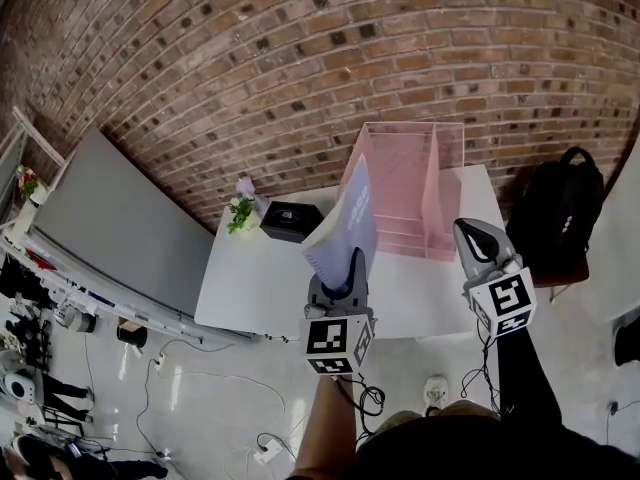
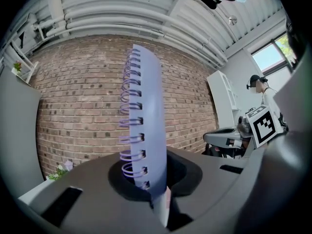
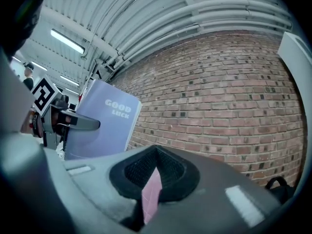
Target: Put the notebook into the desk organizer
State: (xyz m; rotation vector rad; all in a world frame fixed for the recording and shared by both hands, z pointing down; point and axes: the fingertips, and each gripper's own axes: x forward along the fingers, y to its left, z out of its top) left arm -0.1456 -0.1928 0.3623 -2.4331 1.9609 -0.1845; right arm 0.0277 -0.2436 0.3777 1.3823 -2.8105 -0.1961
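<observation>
Upright, notebook [image 1: 346,218] held by bottom edge in left gripper [image 1: 350,271], organizer [image 1: 441,193] beyond.

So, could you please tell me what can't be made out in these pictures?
Organizer: its left part is hidden behind the notebook in the head view; neither gripper view shows it.
Black box: too small in the head view to identify.
Notebook's bottom edge: swallowed by the left tool in the left gripper view.
</observation>
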